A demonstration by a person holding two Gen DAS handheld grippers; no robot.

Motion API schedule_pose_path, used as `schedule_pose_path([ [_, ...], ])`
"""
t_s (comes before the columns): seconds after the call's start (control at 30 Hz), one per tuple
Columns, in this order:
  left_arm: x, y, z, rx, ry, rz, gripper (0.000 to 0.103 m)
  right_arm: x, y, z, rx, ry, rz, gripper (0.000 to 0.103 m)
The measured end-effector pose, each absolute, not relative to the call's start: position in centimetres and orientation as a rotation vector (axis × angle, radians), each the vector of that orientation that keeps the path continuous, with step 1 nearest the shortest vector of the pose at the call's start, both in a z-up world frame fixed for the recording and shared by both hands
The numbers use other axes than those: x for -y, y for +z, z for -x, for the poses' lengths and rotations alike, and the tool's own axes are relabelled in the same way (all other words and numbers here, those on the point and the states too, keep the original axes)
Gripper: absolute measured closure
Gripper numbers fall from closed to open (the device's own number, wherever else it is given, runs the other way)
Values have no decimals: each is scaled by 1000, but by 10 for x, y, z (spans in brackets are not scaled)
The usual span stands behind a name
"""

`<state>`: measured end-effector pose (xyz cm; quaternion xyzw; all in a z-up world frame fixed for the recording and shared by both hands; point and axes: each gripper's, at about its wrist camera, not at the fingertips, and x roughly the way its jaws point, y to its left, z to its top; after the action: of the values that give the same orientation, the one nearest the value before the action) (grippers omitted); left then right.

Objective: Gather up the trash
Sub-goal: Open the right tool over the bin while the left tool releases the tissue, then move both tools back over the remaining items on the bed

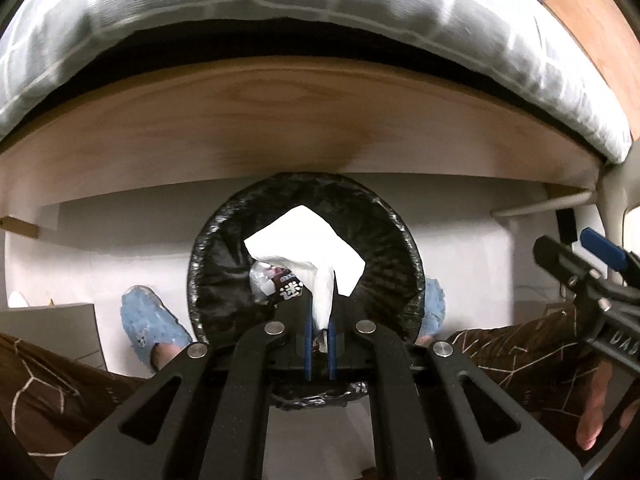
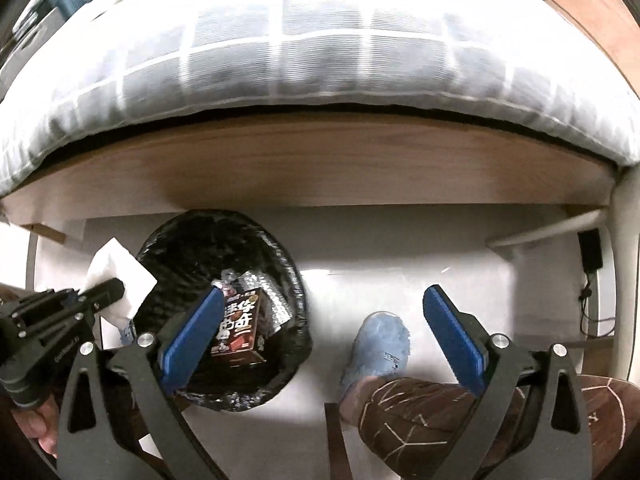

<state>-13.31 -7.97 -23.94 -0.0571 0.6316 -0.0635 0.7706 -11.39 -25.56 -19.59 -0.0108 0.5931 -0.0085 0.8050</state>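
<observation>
Left claw [image 1: 319, 334] pinched shut on tissue [image 1: 308, 246] over bin [image 1: 404, 248]: light, soft, crushable, gripped at twisted tail. Right claw [image 2: 328, 328] wide open, empty.

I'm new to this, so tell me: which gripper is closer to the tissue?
Left. The left gripper is shut on the tissue above the bin. The right gripper is open and empty, off to the side.
</observation>
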Motion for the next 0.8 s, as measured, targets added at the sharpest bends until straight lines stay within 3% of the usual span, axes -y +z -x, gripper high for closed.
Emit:
schedule_pose_path([
  [0.3,105,-241,135,-1340,-145,64,93,277,-197,118,-1261,-48,-35,8],
  [0.47,103,-240,137,-1322,-118,48,47,275,-200,117,-1265,-38,-34,8],
  [0.63,96,-240,136,-1303,-99,64,27,273,-204,117,-1266,-31,-33,8],
  [0.8,93,-235,138,-1281,-92,48,13,265,-207,117,-1264,-19,-12,8],
])
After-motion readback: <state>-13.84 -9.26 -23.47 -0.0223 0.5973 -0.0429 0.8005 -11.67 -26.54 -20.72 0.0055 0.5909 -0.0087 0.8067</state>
